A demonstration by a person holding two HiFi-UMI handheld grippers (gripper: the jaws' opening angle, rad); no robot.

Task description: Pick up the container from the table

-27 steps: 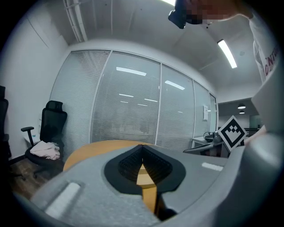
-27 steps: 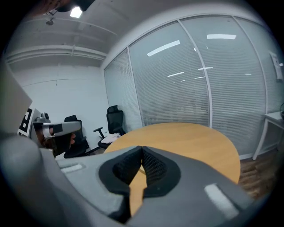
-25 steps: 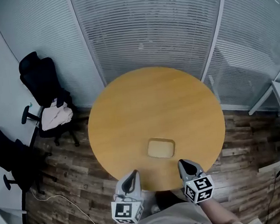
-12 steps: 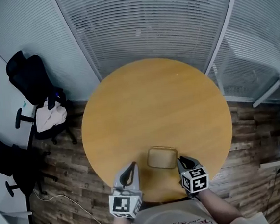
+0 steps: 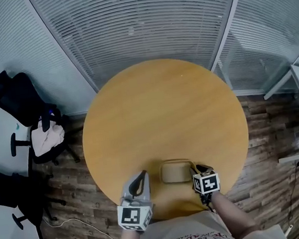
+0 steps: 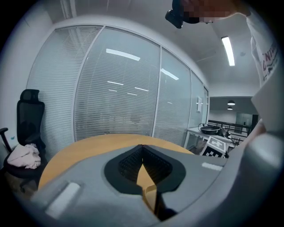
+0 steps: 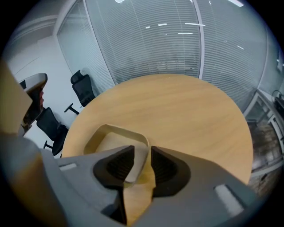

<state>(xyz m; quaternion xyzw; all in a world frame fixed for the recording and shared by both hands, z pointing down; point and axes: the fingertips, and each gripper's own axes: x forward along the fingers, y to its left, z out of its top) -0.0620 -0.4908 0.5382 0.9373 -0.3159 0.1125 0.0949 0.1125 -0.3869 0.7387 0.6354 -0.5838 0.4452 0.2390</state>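
container (image 5: 175, 171) sits on table (image 5: 164, 104), near front edge, not up | R gripper (image 5: 197, 168): jaws just been opening, now apart, container's side wall btwn them, no squeeze | L gripper (image 5: 142, 174): clenched, holds nothing | left, I think: pinch + lift

The container (image 5: 176, 172) lies on the table (image 5: 164, 109) by its near edge; an office chair (image 5: 17, 96) stands left, a glass wall (image 5: 146, 27) behind
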